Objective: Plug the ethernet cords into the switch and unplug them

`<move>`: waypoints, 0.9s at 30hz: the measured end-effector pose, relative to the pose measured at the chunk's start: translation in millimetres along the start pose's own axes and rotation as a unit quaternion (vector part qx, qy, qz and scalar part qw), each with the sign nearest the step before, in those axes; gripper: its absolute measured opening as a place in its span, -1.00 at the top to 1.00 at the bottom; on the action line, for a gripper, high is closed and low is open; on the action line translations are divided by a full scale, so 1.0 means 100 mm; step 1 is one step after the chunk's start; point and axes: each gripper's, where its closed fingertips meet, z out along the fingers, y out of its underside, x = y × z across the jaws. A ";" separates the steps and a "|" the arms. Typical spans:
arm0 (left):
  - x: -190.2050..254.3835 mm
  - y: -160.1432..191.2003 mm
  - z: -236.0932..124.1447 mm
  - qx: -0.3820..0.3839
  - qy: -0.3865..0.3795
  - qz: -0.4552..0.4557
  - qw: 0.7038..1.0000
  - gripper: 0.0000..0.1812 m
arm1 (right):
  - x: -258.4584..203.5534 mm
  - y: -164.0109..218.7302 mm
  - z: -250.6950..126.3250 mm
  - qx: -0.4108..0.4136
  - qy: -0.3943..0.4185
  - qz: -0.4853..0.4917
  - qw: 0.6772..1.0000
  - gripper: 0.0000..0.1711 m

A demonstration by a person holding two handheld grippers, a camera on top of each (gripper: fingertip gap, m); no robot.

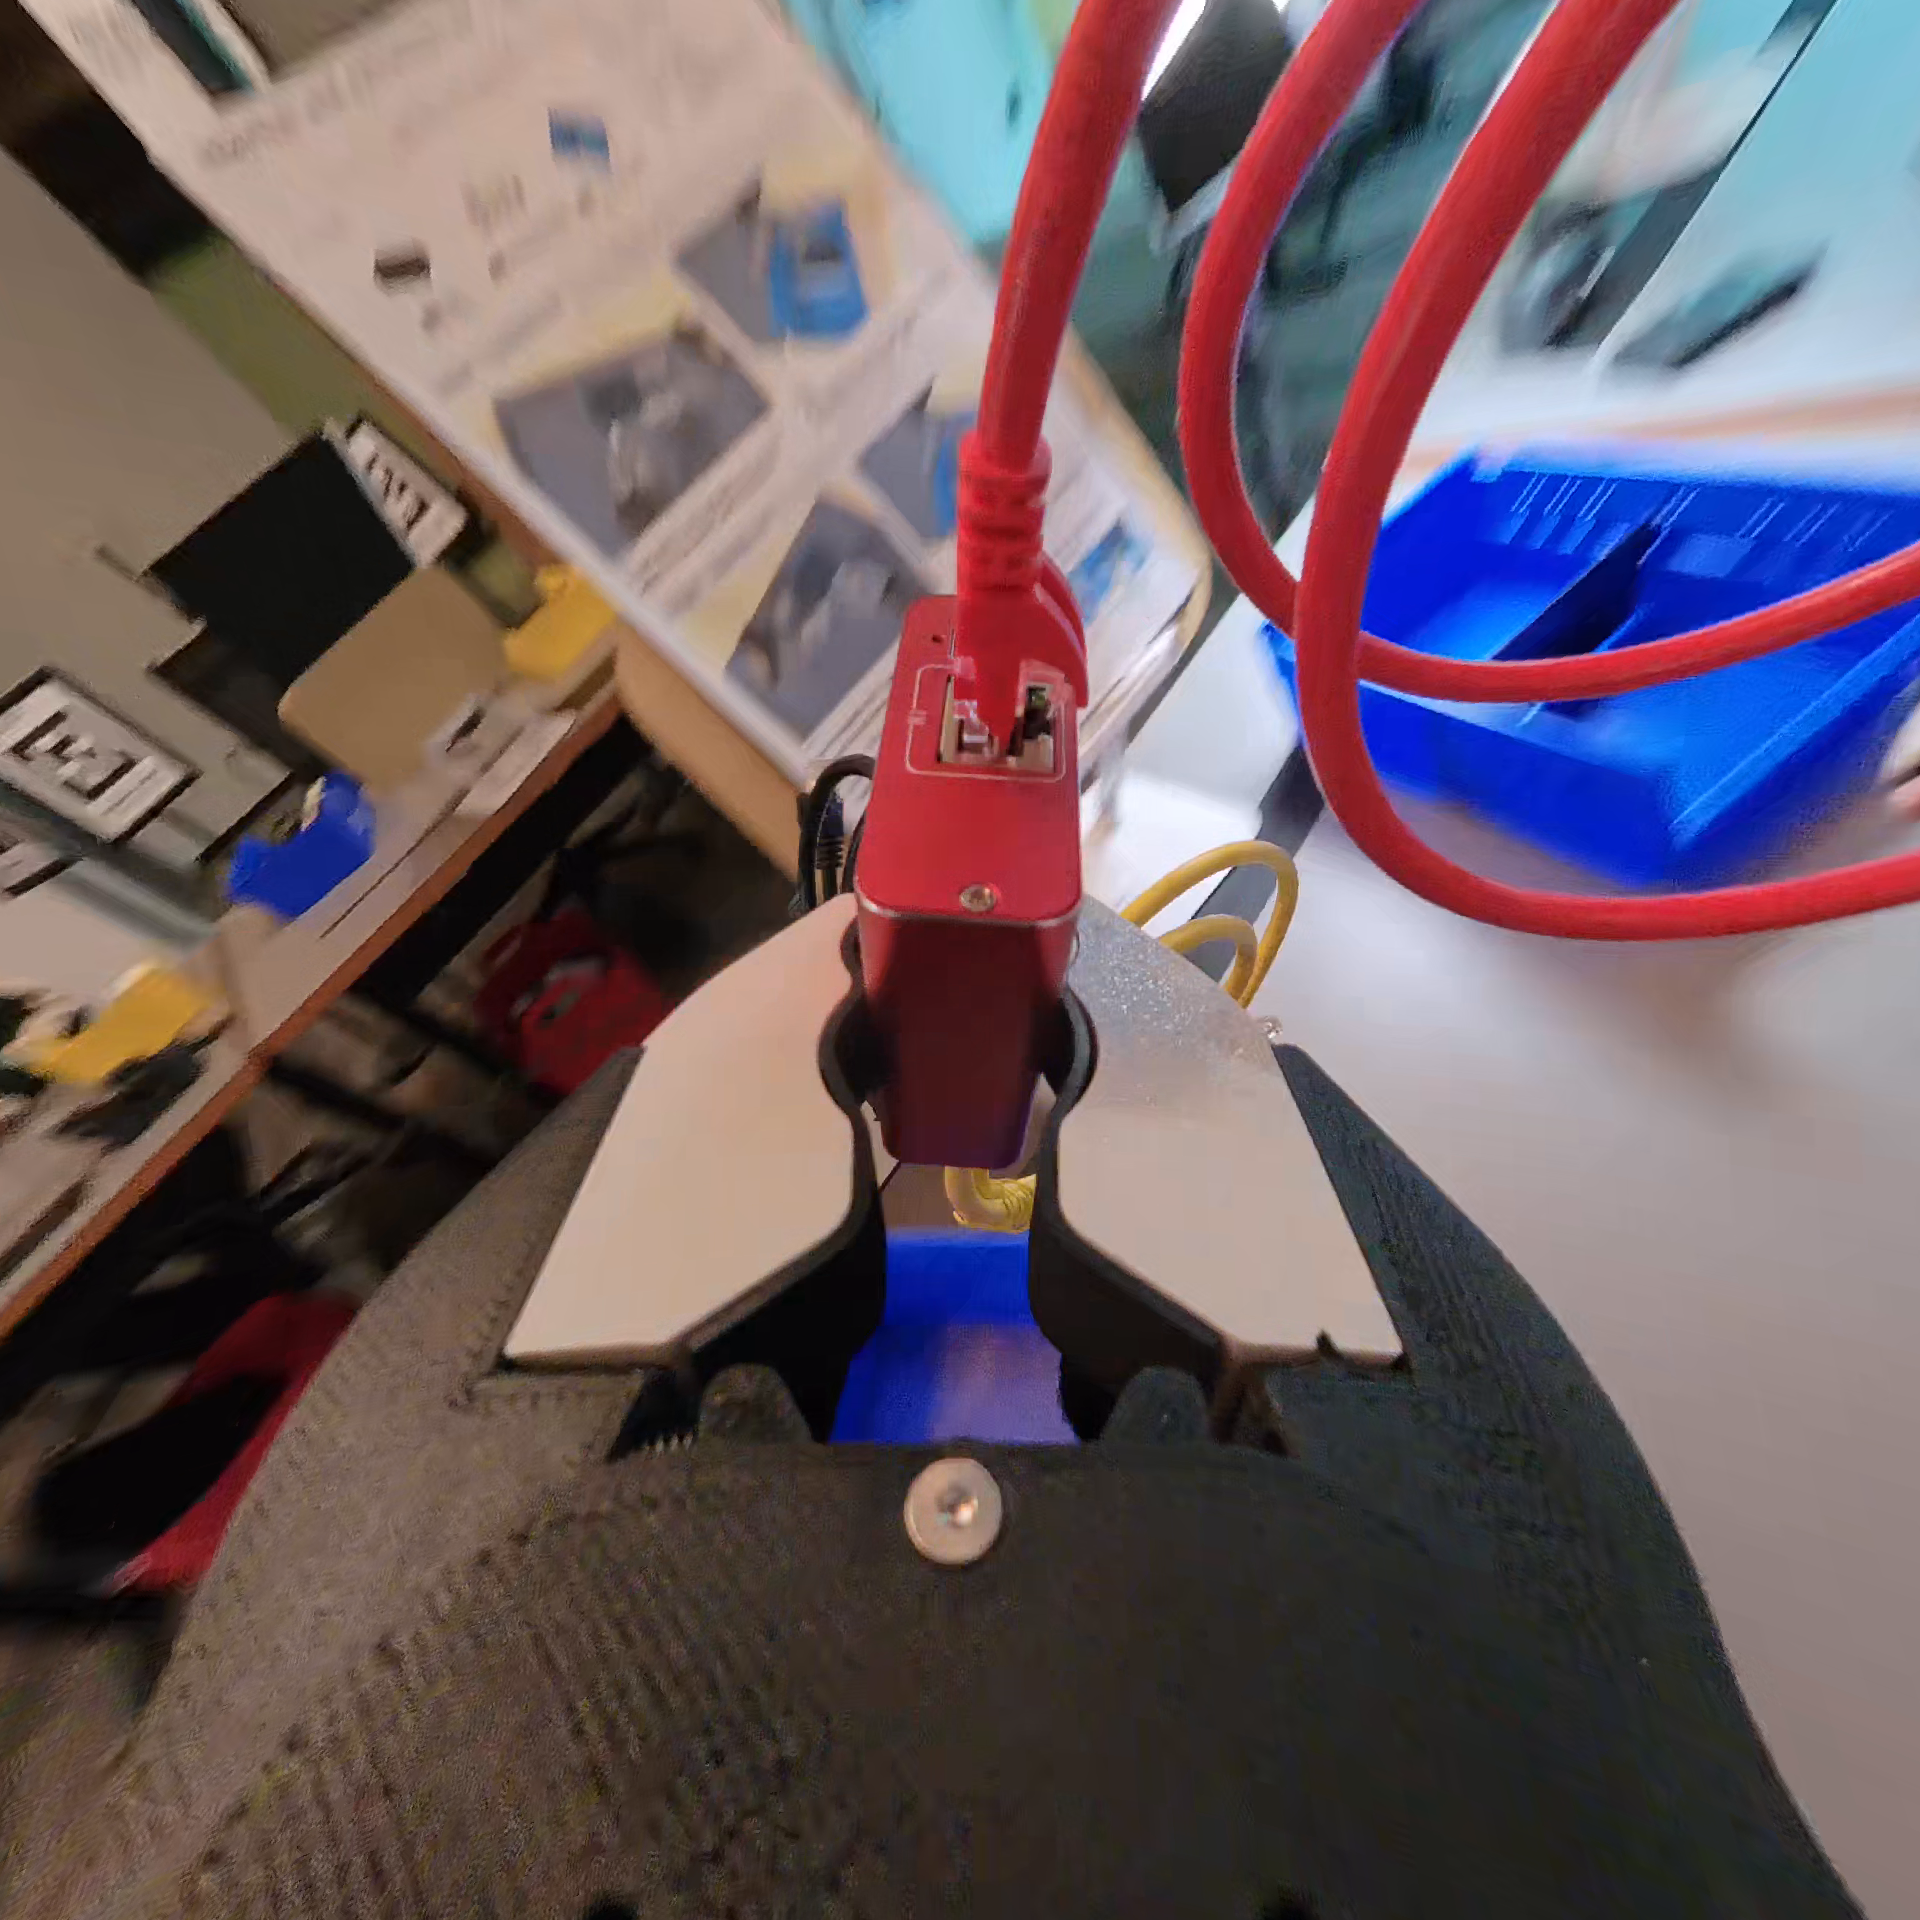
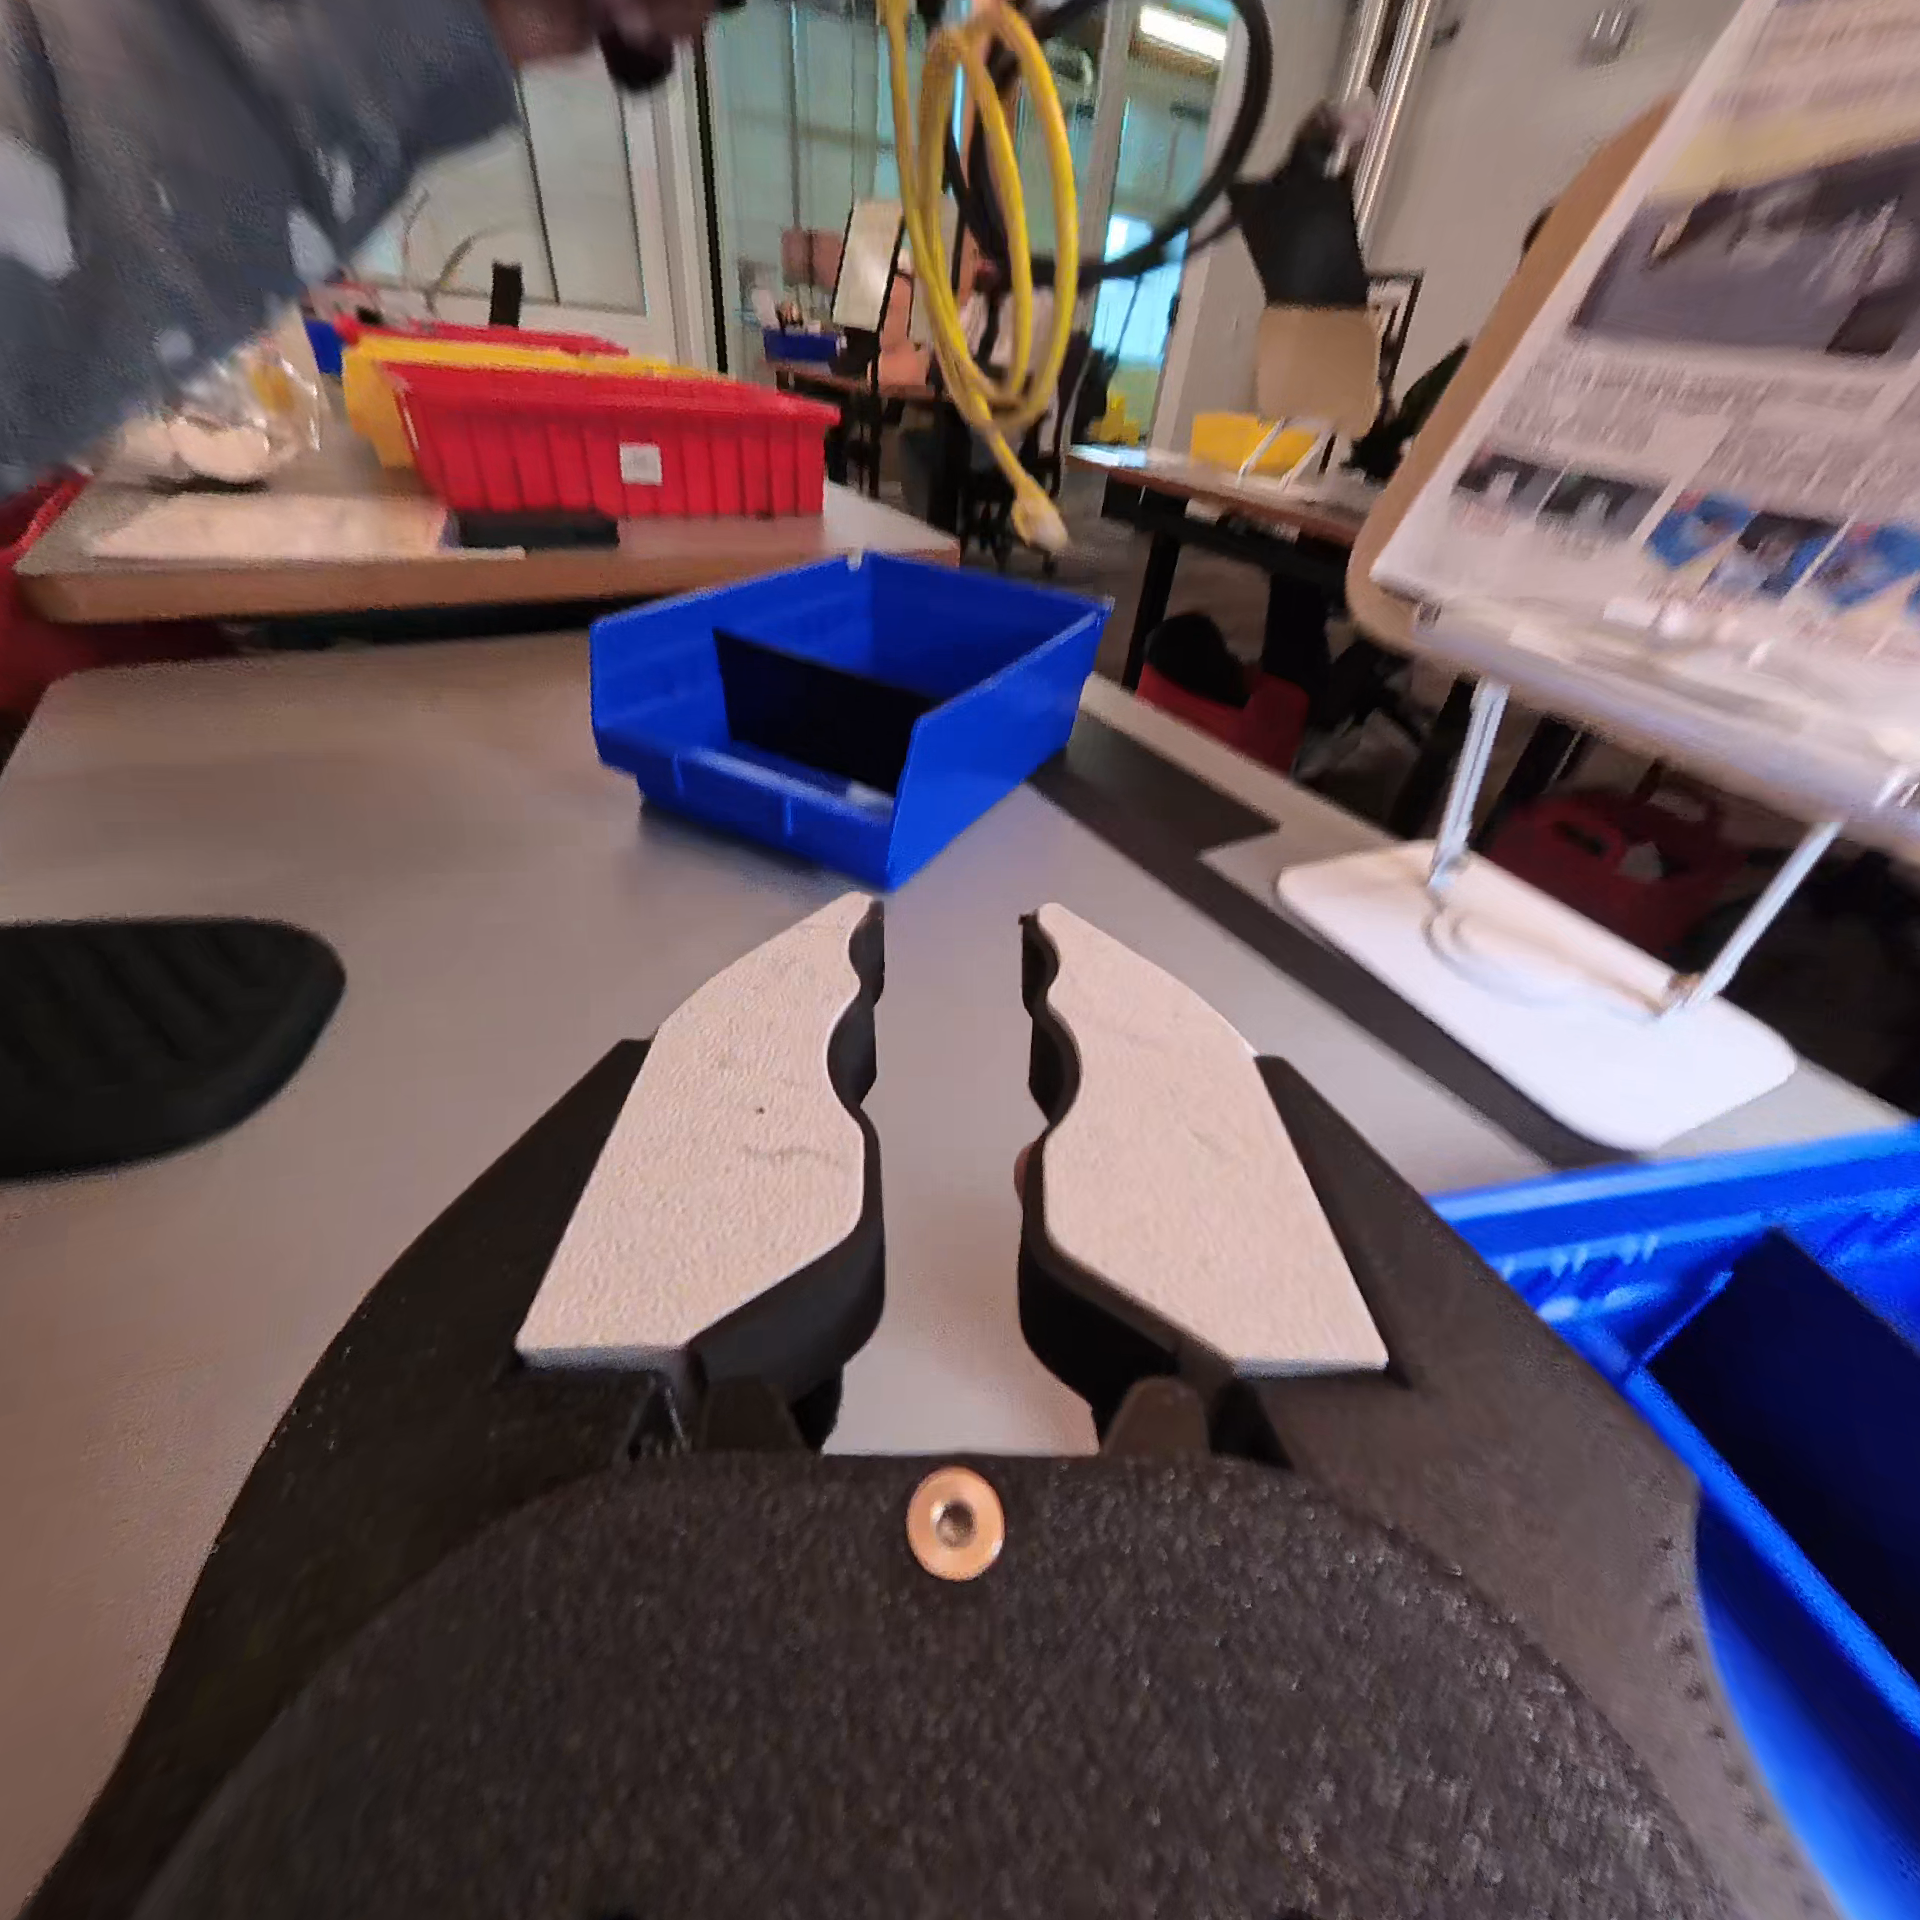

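Left hand-held gripper [image 1: 961, 1049]: clamped on red switch [image 1: 966, 883], red cord [image 1: 1013, 416] plugged in.
Right hand-held gripper [image 2: 951, 935]: fingers apart, empty, above desk [image 2: 416, 831].

Bright daylight, blurred backgrounds, wide-angle edge distortion

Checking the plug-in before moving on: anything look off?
Red ethernet plug sits tilted at the red switch port, apparently not fully seated. Left gripper clamps the switch; right gripper open, empty.

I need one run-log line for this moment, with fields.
left gripper: shut on red switch | red cord: plugged in | right gripper: open, empty, above table
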 end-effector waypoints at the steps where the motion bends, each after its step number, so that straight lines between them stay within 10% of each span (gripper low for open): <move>1: 0.12 -0.11 0.02 0.039 0.015 -0.021 0.999 0.67 | 0.01 -0.18 0.02 0.015 0.004 -0.009 1.000 0.71; 10: 1.33 -0.40 0.37 0.229 0.165 -0.166 0.945 0.68 | -0.11 -1.62 -0.09 0.157 0.031 -0.075 0.984 0.72; 27: 3.08 0.10 0.85 0.063 0.366 -0.025 0.928 0.68 | -0.34 -0.69 0.09 -0.069 -0.101 -0.172 0.977 0.62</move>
